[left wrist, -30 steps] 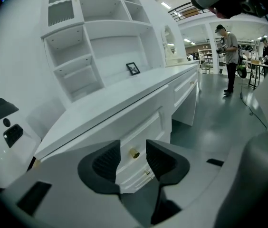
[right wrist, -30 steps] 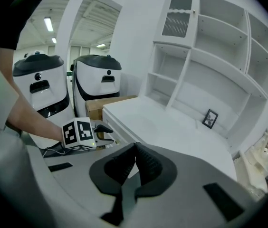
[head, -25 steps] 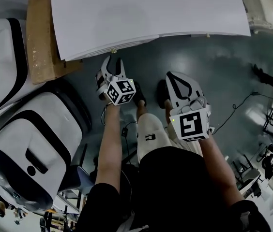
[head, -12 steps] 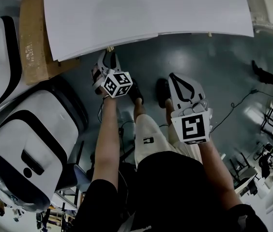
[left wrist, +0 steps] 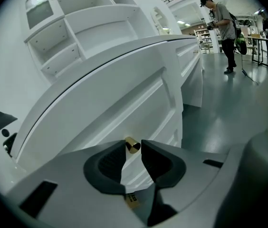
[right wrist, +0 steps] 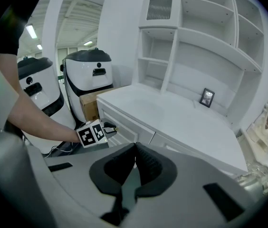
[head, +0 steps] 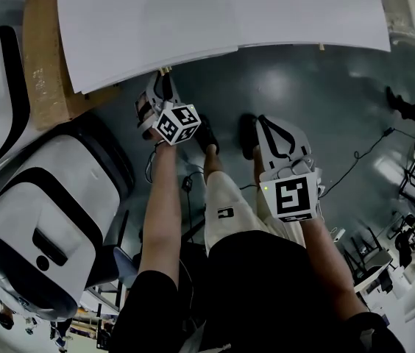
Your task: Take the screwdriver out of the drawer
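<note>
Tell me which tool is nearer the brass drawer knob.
Left. The left tool has the knob between its jaws, which have just been closing; the right tool hangs shut, well back from it.

Drawer [left wrist: 124, 108] interior out of sight (front shut); photo frame [right wrist: 206, 97] content indistinct

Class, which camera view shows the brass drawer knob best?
The left gripper view: the brass knob sits large between the jaws of the left gripper, which have just been closing. The head view shows it as a speck at the desk edge; the right gripper view barely shows it.
</note>
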The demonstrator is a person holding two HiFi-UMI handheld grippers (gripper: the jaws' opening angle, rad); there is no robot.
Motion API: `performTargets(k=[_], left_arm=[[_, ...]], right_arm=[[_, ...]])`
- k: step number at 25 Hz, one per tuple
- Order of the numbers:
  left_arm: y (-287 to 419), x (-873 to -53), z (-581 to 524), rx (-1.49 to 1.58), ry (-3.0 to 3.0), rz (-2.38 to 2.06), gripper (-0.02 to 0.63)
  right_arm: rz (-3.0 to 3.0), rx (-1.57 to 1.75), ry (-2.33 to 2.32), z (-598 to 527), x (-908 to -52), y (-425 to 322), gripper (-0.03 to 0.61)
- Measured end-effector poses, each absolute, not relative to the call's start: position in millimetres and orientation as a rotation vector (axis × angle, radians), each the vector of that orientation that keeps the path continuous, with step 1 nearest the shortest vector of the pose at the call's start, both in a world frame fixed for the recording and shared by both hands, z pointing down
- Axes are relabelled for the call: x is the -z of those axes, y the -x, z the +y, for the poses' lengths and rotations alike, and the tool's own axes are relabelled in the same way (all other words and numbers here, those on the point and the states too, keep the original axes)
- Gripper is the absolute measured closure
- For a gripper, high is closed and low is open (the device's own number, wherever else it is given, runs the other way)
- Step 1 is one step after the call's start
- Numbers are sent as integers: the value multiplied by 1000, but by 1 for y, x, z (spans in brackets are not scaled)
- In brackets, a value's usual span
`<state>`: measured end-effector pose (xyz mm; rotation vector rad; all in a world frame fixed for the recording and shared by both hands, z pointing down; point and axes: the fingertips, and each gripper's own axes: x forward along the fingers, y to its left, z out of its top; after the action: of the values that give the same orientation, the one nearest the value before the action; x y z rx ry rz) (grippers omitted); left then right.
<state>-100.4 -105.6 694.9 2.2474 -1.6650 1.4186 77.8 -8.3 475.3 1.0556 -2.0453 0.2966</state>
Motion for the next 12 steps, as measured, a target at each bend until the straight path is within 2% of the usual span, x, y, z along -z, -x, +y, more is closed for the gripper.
performTargets(k=[12], left_arm=[[101,-696,-106,-1439,-2238,-1667,515]], right_arm=[[-2028,-318,-1088,-6,-477,-88,560]])
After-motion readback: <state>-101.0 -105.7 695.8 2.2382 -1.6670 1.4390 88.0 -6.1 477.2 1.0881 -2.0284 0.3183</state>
